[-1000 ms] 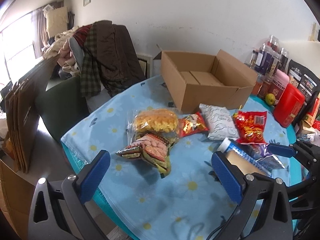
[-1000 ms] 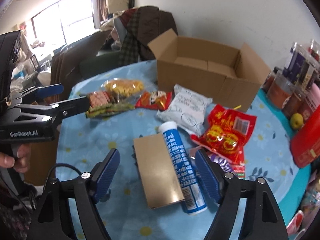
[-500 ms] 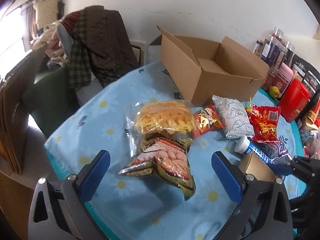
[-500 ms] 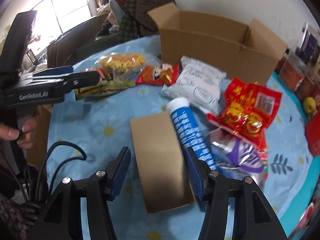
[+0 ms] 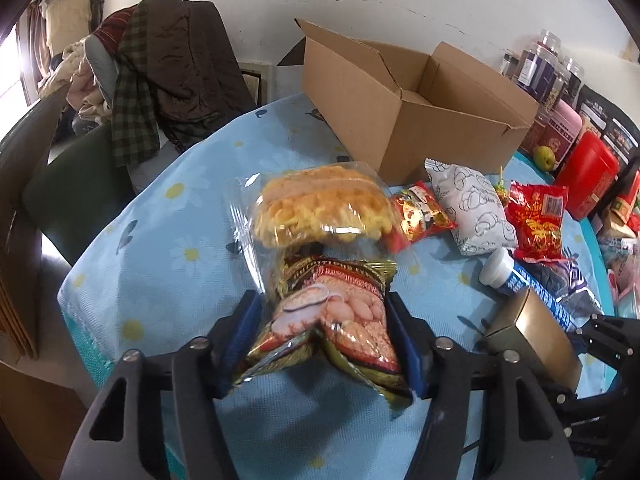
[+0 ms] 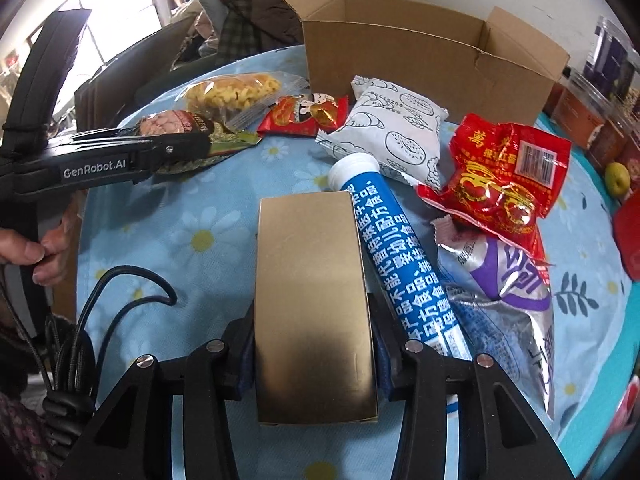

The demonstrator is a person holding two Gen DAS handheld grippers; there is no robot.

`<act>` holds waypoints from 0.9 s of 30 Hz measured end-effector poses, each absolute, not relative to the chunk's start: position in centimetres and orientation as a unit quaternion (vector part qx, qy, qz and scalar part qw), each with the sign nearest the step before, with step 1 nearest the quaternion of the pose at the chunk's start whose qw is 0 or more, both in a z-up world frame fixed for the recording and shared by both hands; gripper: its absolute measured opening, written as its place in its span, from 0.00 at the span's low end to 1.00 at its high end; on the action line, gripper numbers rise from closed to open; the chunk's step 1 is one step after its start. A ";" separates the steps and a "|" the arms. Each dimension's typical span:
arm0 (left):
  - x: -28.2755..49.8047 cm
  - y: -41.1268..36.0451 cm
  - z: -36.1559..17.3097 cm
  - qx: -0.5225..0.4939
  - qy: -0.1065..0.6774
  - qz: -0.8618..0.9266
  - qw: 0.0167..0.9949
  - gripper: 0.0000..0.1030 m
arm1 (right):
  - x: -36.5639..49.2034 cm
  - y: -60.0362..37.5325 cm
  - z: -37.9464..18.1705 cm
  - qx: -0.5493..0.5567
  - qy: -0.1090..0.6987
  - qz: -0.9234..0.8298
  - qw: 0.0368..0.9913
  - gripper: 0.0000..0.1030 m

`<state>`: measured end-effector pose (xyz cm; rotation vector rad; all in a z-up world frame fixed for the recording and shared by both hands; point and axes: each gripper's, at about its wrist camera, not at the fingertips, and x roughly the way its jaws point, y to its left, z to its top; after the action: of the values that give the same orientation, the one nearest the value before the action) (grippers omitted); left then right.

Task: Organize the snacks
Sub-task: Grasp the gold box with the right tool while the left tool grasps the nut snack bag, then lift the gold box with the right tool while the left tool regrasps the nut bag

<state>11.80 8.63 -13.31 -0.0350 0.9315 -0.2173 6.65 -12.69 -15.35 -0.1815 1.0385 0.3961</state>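
My left gripper [image 5: 326,340] is shut on a red-and-green snack bag [image 5: 340,316] that rests on the blue daisy tablecloth [image 5: 168,280]. A clear bag of yellow puffs [image 5: 320,208] lies just beyond it. My right gripper [image 6: 314,344] is shut on a gold box [image 6: 312,292], which also shows in the left wrist view [image 5: 536,328]. A blue tube [image 6: 396,256] lies against the box's right side. An open cardboard box [image 6: 424,52] stands at the back of the table. The left gripper also shows in the right wrist view [image 6: 120,156].
A small red packet [image 6: 304,116], a white pastry bag [image 6: 388,132], a red candy bag [image 6: 500,184] and a silver-purple pouch [image 6: 504,292] lie between the grippers and the carton. Jars and a red canister [image 5: 588,172] line the right edge. A clothes-covered chair [image 5: 160,72] stands behind the table.
Both grippers moved forward and closed: the left onto the red-and-green snack bag, the right onto the gold box. Both were open before.
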 end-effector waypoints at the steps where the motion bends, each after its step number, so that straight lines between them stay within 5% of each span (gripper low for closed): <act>1: 11.5 8.6 -13.2 -0.017 0.450 -0.107 0.886 0.57 | 6.7 -12.5 -15.6 -0.084 0.492 0.186 0.846 0.44; 27: 4.5 6.7 -11.7 -0.023 0.458 -0.142 0.877 0.54 | 0.8 -16.0 -15.4 -0.036 0.485 0.151 0.861 0.45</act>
<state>4.52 6.66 -11.73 -0.0470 0.9546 -0.2967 0.76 -15.99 -15.38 -0.0758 1.0179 0.3176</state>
